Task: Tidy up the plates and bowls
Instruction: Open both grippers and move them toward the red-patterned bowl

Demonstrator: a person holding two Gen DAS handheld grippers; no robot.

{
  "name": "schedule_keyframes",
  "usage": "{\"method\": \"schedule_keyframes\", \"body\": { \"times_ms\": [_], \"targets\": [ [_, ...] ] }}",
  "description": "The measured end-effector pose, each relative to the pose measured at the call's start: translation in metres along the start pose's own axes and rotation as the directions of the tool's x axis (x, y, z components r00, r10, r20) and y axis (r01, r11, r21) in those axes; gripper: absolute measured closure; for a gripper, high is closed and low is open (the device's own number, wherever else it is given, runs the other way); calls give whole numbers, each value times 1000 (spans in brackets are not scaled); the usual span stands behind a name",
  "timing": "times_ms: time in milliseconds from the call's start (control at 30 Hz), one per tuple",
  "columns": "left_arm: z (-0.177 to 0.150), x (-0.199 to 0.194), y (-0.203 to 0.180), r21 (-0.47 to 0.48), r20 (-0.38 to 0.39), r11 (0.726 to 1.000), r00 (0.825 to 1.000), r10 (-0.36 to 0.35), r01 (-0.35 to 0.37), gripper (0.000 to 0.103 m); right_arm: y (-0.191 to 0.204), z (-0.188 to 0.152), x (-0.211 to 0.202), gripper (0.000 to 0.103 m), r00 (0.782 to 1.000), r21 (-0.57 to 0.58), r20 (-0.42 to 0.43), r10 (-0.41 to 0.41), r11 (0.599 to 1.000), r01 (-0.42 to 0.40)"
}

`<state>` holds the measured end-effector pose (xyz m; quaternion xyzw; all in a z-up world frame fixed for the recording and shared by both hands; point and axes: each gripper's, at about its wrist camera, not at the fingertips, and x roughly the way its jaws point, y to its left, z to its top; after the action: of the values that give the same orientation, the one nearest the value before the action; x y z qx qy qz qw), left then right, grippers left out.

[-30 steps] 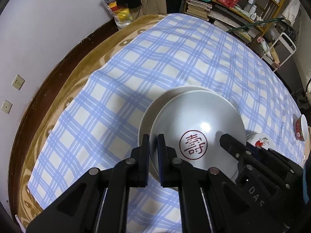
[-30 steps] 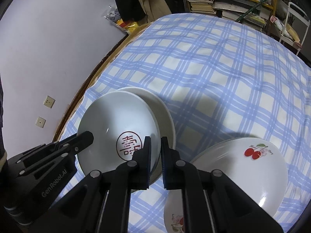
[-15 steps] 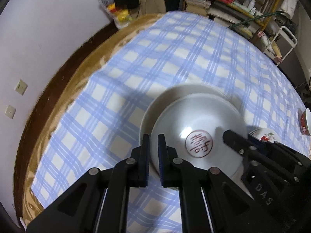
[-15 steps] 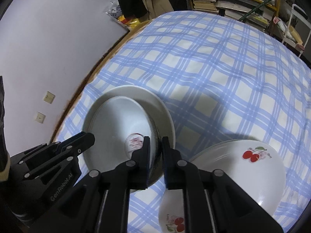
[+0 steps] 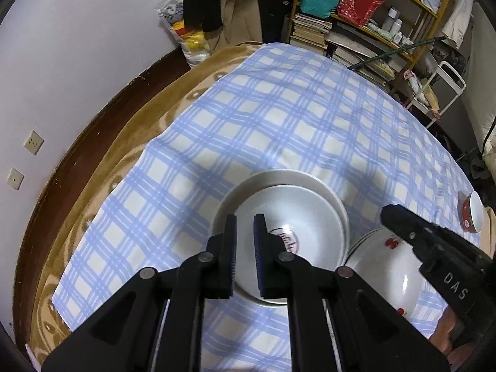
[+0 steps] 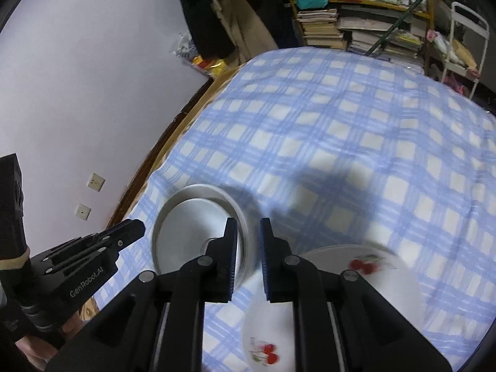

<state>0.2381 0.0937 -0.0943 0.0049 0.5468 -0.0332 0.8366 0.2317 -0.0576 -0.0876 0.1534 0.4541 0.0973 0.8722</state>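
While nested on the blue checked cloth [image 5: 279, 117], grey plate with red seal [image 5: 297, 232] lying inside larger grey plate [image 5: 279, 179], cherry-print plates [image 6: 365, 279] just beside, left gripper [image 5: 245, 245] jaws narrow and opening, nothing gripped, right gripper [image 6: 249, 248] narrow gap, empty, bookshelf [image 5: 372, 24] behind.

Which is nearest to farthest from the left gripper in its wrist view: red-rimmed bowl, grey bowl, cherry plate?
1. Grey bowl, directly under the left gripper.
2. Cherry plate, to the right.
3. Red-rimmed bowl, at the far right edge.
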Motion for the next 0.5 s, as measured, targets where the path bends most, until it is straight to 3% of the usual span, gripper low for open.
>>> {"method": "schedule_keyframes", "body": {
  "times_ms": [67, 267, 367, 500],
  "targets": [
    [2, -2, -12, 14, 2, 1000, 1000, 9, -9, 90, -11, 2, -8, 84, 1000, -6, 2, -30, 1000, 30],
    [9, -9, -58, 67, 14, 998, 1000, -13, 12, 85, -52, 4, -31, 55, 995, 2, 19, -100, 995, 100],
    [12, -8, -85, 109, 11, 994, 1000, -12, 11, 74, -83, 5, -41, 38, 994, 63, 18, -104, 993, 103],
    [14, -3, -126, 164, 11, 986, 1000, -11, 9, 52, -122, 4, -53, 13, 991, 148, 33, -129, 981, 123]
  ]
}}
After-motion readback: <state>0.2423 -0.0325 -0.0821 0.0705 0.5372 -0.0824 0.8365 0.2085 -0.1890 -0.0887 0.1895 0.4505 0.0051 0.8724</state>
